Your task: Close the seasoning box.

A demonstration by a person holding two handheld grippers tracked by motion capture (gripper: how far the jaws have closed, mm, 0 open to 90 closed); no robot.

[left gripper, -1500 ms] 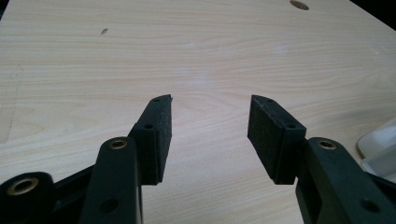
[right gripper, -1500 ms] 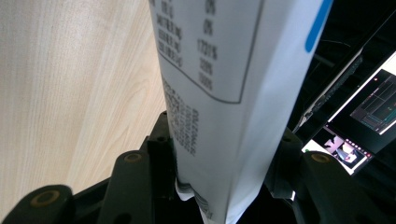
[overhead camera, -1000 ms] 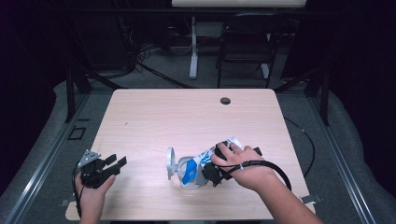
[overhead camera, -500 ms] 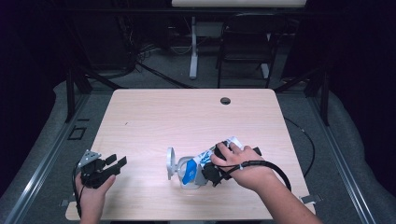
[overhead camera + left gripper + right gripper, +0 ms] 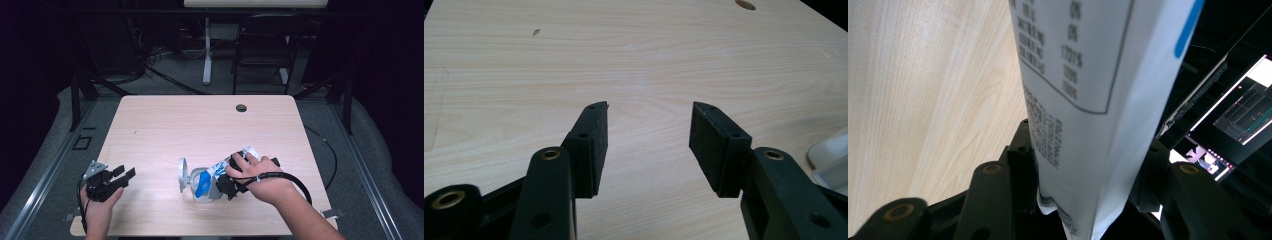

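A white and blue pouch with a printed nutrition label lies slanted over the table's front middle. Its lower end reaches into a clear container that has a round pale disc at its left end. My right gripper is shut on the pouch, which fills the gap between both pads in the right gripper view. At the front left corner my left gripper rests in a hand, jaws wide open over bare wood, holding nothing. A corner of the container shows at the right edge of the left gripper view.
The light wooden table has a round cable hole near its far edge. A black cable loops off the right gripper. Behind the table stand a chair and a desk leg. Lit screens glow beyond the pouch.
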